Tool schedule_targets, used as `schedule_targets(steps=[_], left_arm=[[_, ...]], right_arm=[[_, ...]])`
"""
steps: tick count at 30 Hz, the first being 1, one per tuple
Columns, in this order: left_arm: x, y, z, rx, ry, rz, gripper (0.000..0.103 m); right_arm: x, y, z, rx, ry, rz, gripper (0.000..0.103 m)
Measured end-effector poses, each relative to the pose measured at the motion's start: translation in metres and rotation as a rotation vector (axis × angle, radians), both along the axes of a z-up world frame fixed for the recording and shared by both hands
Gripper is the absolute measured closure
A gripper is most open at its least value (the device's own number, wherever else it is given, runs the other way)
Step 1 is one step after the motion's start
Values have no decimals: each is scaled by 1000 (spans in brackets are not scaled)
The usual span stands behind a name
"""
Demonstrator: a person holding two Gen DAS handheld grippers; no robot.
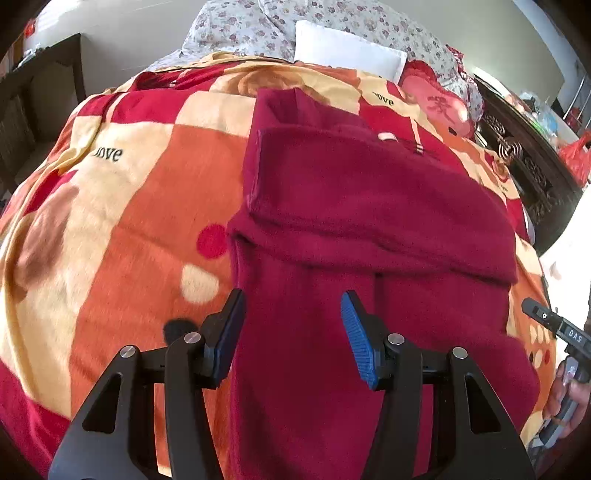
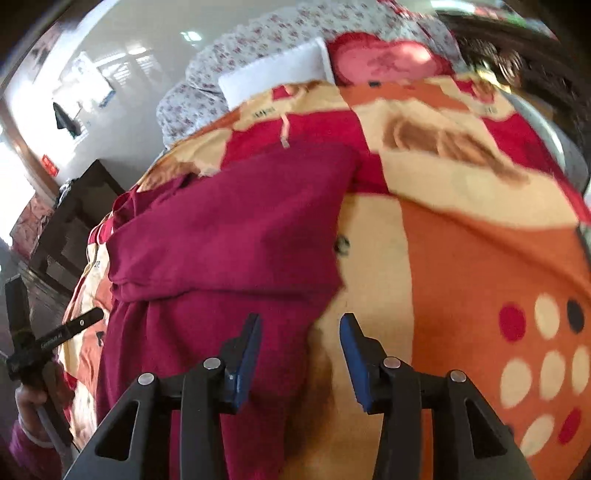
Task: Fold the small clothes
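A dark red garment (image 1: 354, 229) lay spread on a bed covered by a blanket (image 1: 122, 229) patterned in orange, cream and red. The far part of the garment was folded over toward the near side, making a thick band across it, with two leg-like lengths running from under the band toward the near edge.

The left gripper (image 1: 293, 325) hovered over the near left length of the garment, its jaws wide apart and holding nothing; the left finger sat just at the garment's left edge and the right finger over the cloth.

The right gripper (image 2: 301, 350) hung over the garment's right edge, jaws also wide apart and empty, with the left finger over the red cloth and the right finger over bare blanket. This view was blurred.

At the far end of the bed lay a white pillow (image 1: 347, 51), a flowered quilt (image 1: 251, 29) behind it, and a pink cushion (image 1: 436, 103) to the right. A dark wooden cabinet (image 1: 524, 162) stood at the right of the bed.
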State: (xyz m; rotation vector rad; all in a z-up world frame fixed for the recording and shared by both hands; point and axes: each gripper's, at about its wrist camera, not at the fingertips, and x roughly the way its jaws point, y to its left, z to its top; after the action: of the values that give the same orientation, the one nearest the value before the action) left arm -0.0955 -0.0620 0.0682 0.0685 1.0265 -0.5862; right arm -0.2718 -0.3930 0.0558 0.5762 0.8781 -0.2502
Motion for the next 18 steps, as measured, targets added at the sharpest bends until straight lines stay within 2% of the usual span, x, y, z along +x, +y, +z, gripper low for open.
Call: schedule_targets(steps=[10, 18], left_arm=[[-27, 18, -4, 20, 10, -21, 50], [-59, 42, -19, 32, 87, -38, 50]], right_arm=[[-39, 25, -17, 52, 61, 31, 59], [-75, 48, -12, 51, 61, 73, 52]])
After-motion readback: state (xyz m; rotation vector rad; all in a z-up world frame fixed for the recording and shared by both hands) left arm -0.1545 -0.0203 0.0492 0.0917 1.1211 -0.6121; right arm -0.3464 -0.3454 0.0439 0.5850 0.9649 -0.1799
